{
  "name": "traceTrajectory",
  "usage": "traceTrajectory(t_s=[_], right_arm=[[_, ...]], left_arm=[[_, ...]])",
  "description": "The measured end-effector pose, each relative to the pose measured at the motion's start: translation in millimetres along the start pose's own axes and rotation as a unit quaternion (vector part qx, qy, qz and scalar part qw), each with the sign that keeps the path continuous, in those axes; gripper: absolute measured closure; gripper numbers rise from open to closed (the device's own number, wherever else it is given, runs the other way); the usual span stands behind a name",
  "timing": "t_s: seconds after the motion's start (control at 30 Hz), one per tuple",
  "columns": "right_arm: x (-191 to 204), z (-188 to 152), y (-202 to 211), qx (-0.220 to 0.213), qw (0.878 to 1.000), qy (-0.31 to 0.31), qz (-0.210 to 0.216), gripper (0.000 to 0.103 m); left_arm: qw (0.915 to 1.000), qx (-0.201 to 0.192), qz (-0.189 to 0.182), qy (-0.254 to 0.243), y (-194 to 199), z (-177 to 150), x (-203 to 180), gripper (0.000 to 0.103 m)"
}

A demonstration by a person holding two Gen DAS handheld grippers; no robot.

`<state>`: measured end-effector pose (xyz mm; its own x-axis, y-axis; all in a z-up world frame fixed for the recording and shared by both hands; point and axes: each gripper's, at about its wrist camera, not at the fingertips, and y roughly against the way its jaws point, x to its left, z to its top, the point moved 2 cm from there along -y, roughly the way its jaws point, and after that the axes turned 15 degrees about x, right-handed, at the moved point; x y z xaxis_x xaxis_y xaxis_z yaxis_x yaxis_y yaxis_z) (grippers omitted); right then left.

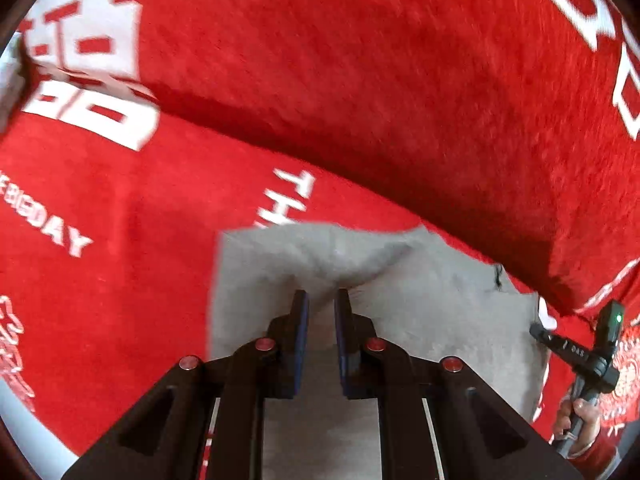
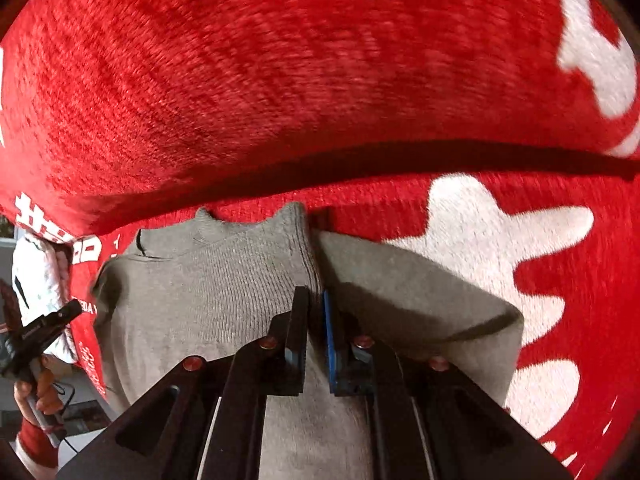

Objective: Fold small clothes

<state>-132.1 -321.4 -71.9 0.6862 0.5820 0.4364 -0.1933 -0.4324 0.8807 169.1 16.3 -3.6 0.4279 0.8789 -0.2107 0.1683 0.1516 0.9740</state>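
Observation:
A small grey knitted garment [image 1: 432, 304] lies on a red blanket [image 1: 360, 80]. My left gripper [image 1: 322, 300] is shut on a pinched fold of the grey cloth near its far edge. In the right wrist view the same garment [image 2: 208, 292] shows its collar at the far edge, with a sleeve [image 2: 420, 300] lying out to the right. My right gripper [image 2: 316, 300] is shut on a ridge of cloth where the sleeve meets the body. Each gripper shows at the edge of the other's view: the right one [image 1: 568, 344], the left one [image 2: 44, 332].
The red blanket [image 2: 280, 60] with white letters and shapes covers the whole surface and rises in a thick fold behind the garment. A white padded item [image 2: 36, 276] lies at the far left of the right wrist view. A hand [image 2: 36, 396] holds the left gripper's handle.

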Motion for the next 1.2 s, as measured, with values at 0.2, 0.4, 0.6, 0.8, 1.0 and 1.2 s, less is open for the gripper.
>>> traceTrajectory(t_s=[0.2, 0.4, 0.6, 0.8, 1.0, 1.2], right_arm=[[1, -17, 22, -0.026, 1.0, -0.008, 0.01, 0.094], [16, -36, 12, -0.011, 1.0, 0.022, 0.01, 0.094], [12, -45, -6, -0.001, 1.0, 0.015, 0.019, 0.095], [-9, -47, -1, -0.019, 0.999, -0.038, 0.032, 0.095], [-8, -65, 19, -0.055, 0.994, -0.094, 0.023, 0.091], [26, -126, 20, -0.071, 0.986, -0.11, 0.103, 0.032]], left_arm=[[0.9986, 0.022, 0.02, -0.044, -4, -10, -11, 0.088], [0.9915, 0.062, 0.018, -0.113, -56, -28, -69, 0.088], [0.9926, 0.022, 0.089, -0.08, -76, 2, -72, 0.088], [0.9972, 0.005, 0.068, -0.029, -60, 21, -27, 0.088], [0.995, 0.016, 0.094, -0.03, -44, 10, 5, 0.088], [0.9945, 0.054, 0.05, -0.074, -26, -39, 23, 0.088]])
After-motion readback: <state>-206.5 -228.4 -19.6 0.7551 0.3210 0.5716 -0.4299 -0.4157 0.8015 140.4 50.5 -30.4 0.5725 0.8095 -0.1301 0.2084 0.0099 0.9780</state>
